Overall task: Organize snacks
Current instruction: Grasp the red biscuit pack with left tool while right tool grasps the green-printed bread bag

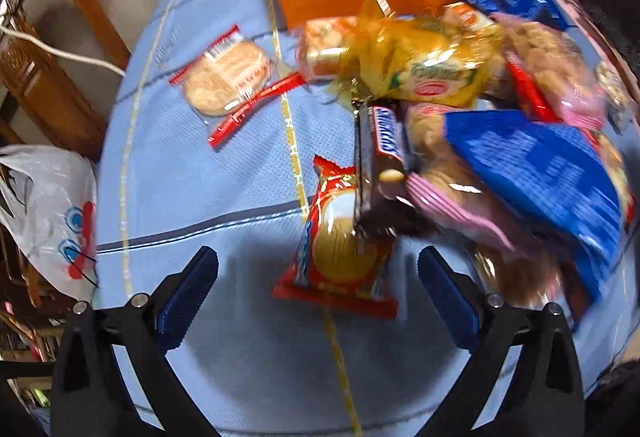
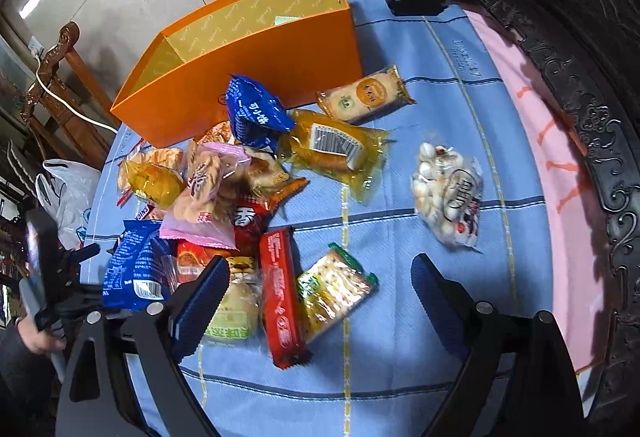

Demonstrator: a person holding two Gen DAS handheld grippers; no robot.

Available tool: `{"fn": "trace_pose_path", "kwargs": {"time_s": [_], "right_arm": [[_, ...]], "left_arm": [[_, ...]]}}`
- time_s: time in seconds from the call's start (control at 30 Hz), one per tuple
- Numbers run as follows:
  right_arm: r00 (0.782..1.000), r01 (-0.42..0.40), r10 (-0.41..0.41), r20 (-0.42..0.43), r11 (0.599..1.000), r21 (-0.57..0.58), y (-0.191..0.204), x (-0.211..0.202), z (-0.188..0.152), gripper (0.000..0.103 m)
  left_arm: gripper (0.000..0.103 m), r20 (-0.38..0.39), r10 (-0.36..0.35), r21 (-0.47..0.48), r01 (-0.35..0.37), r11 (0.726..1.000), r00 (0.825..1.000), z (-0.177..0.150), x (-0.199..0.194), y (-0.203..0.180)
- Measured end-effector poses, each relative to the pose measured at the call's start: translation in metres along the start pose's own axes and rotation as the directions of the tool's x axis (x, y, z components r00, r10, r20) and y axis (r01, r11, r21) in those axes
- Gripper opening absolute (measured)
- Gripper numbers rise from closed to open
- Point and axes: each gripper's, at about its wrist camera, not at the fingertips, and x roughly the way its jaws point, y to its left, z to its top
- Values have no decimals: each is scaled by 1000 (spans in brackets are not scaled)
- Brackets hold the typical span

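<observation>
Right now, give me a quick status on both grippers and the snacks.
Left gripper and right gripper: jaws open, empty. Snack packets heaped beside open orange cardboard box. Nothing blocking.

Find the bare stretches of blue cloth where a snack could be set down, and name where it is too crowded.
Free: the cloth between the white candy bag and the pink strip, and the near cloth below the long red bar. Also left of the round cracker pack. Crowded: the snack heap before the orange box.

One orange box point(image 2: 256, 49) stood on the cloth; two blue snack packs point(image 2: 256, 111) showed, two yellow packs point(image 2: 336, 147), and one white plastic bag point(image 2: 66, 189).
</observation>
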Motion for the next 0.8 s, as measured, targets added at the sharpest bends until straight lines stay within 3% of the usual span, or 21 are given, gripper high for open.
{"fn": "trace_pose_path", "kwargs": {"time_s": [0.03,0.17,0.2,0.33,0.47,0.53,0.6,0.67,0.8], "right_arm": [[1000,6,-6,-1,1000,2,-2,-1,-1,92],[999,21,-21,-35,1000,-5,-6,1,-8,92],[999,23,-23,-46,1000,-20,-5,3,-11,92],[995,-19,5,-100,990,-139,20,14,-24,92],[990,-100,56,-128,925,-366,71,21,-45,91],[992,-93,42,-120,884,-459,94,28,-54,91],[991,-75,14,-130,876,-476,105,40,-55,89],[984,-89,12,-179,901,-424,105,59,-50,76],[983,-104,38,-180,923,-372,104,74,-42,75]], "left_arm": [[97,-3,-10,-3,10,1000,1000,2,4,0],[50,10,-105,-45,105,993,994,9,13,5],[44,16,-91,-41,91,995,996,10,11,6],[44,0,-138,-87,138,987,990,7,3,15],[44,8,-189,-138,188,972,982,-9,-10,27],[44,0,-179,-147,177,973,984,-18,-10,29],[44,-6,-184,-168,180,969,983,-24,-9,32],[44,-19,-181,-189,174,966,983,-29,-4,33],[44,-27,-176,-194,167,967,984,-32,2,29]]}}
